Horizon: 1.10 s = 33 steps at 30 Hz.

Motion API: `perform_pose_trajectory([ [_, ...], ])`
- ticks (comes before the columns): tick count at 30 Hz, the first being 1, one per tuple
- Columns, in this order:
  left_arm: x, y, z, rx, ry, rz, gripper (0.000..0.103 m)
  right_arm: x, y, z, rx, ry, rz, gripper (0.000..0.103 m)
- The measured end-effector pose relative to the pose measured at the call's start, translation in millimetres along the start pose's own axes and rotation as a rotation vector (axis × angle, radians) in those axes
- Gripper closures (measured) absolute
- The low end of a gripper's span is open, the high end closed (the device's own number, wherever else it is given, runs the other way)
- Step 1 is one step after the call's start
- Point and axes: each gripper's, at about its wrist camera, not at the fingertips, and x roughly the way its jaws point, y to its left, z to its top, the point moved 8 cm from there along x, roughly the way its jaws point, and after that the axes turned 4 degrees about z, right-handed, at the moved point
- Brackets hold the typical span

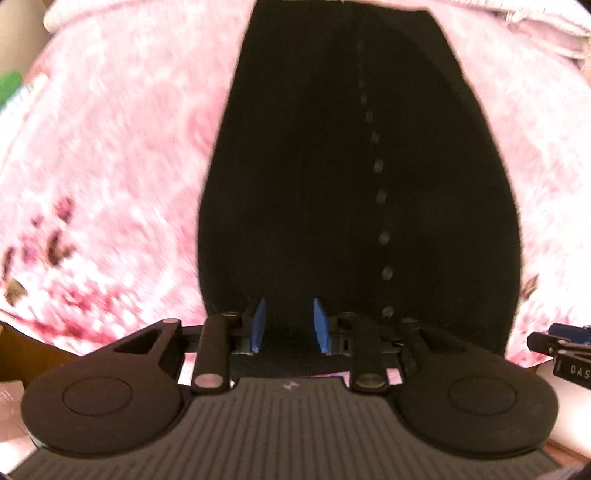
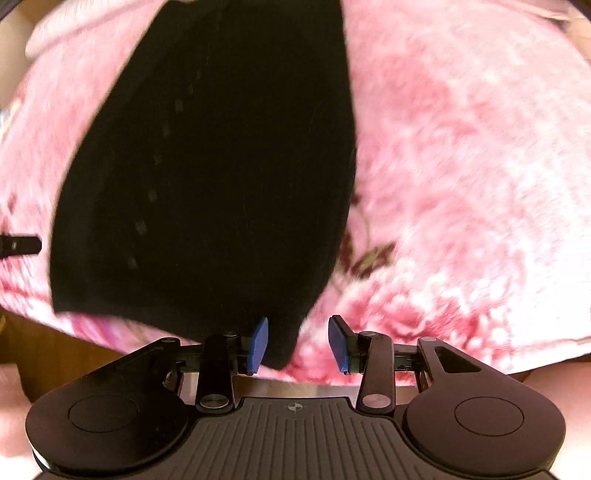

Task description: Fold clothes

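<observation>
A black garment (image 1: 332, 166) with a row of small buttons lies folded lengthwise on a pink floral blanket (image 1: 110, 166). My left gripper (image 1: 290, 325) is open, its blue pads on either side of the garment's near hem. In the right wrist view the same black garment (image 2: 207, 177) fills the left and middle. My right gripper (image 2: 299, 343) is open, with the garment's near right corner lying between its blue pads, close to the left one. The right gripper shows at the right edge of the left wrist view (image 1: 565, 350).
The pink floral blanket (image 2: 461, 184) covers the whole surface. A wooden edge (image 2: 55, 343) runs below the blanket's near side. A green item (image 1: 9, 86) sits at the far left. Lighter pink folded fabric (image 1: 535, 26) lies at the top right.
</observation>
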Motion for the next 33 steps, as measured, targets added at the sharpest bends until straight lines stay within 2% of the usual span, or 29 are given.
perform_pose_trajectory([
  [8, -65, 30, 9, 0.059, -0.083, -0.018, 0.075, -60, 23, 4, 0.138, -0.126, -0.024, 0.063],
  [11, -80, 34, 11, 0.087, -0.109, -0.02, 0.075, -83, 32, -14, 0.171, -0.159, -0.04, 0.063],
  [15, -97, 33, 12, 0.121, -0.137, -0.047, 0.074, -107, 40, -20, 0.202, -0.2, -0.053, 0.063],
  [18, -104, 32, 5, 0.15, -0.145, -0.06, 0.074, -122, 38, -51, 0.231, -0.222, -0.067, 0.062],
  [24, -103, 49, -8, 0.183, -0.155, -0.077, 0.072, -127, 58, -21, 0.283, -0.261, -0.082, 0.062],
  [30, -86, 61, -20, 0.148, -0.141, -0.08, 0.072, -124, 58, -28, 0.302, -0.278, -0.083, 0.062],
  [33, -68, 64, -28, 0.104, -0.147, -0.107, 0.068, -108, 57, -29, 0.254, -0.275, -0.082, 0.062],
])
